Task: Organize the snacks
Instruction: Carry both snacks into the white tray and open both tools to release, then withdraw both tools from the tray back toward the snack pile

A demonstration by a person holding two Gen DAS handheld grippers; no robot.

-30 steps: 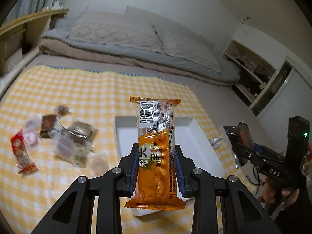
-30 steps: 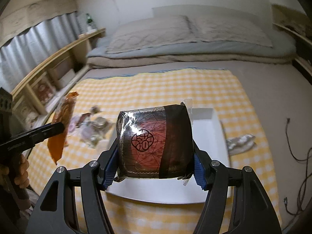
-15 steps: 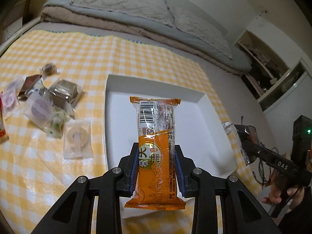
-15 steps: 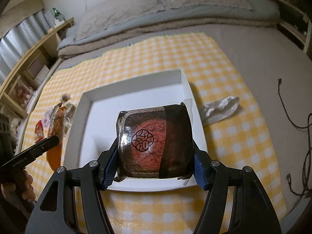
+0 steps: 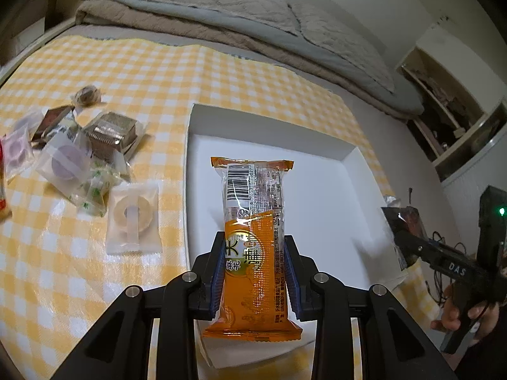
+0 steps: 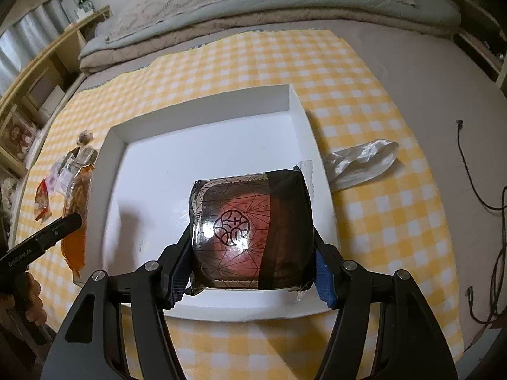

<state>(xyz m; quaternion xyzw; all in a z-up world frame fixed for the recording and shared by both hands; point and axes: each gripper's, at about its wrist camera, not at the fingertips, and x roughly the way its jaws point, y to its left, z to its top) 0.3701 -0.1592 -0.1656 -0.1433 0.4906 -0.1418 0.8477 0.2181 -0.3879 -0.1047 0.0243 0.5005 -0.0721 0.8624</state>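
Left wrist view: the orange packet [image 5: 253,243] stands upright between the pads of the left tongs [image 5: 253,272], which clamp it about its lower half, barcode end up. It hangs over the near edge of the white tray [image 5: 320,148]. A second ago the tray lay farther off and looked small behind the packet; now it fills the middle of the view, seen from above. The loose snacks [image 5: 79,158] lie in a heap on the checked cloth [image 5: 158,72] left of the tray, larger and nearer than before; a clear-wrapped ring [image 5: 133,212] lies just beside the tray's left wall.

In the right wrist view the dark square packet [image 6: 252,229], red under a web pattern, is gripped flat by the right tongs [image 6: 252,266] at its two sides, over the tray's near half. Earlier it was over the cloth with the bed [image 6: 253,3] large behind; now the tray sits directly under it. A crumpled silver wrapper [image 6: 361,161] lies just right of the tray. A hand [image 6: 28,297] shows at the lower left.
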